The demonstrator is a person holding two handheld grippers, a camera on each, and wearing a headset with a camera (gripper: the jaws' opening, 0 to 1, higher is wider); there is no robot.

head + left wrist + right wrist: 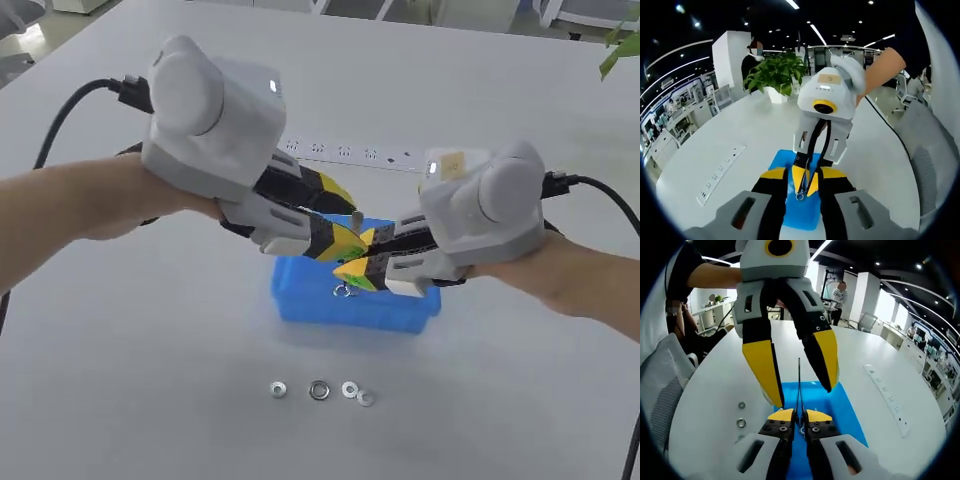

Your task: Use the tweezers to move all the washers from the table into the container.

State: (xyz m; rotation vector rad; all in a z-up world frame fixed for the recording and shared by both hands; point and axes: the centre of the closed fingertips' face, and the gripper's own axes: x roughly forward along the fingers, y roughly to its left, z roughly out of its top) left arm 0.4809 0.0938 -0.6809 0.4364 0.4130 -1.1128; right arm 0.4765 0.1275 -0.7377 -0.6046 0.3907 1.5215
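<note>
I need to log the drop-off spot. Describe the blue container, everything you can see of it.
The blue container is an open-topped rectangular box, plastic by its look, sitting flat on the white table, with a white power strip behind it. The right gripper holds tweezers over it, a washer at their tip. Its inside is mostly hidden; nothing visibly touches its walls.

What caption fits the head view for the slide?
Right gripper's tweezers hold a washer over the blue container; four washers lie on the table.
</note>
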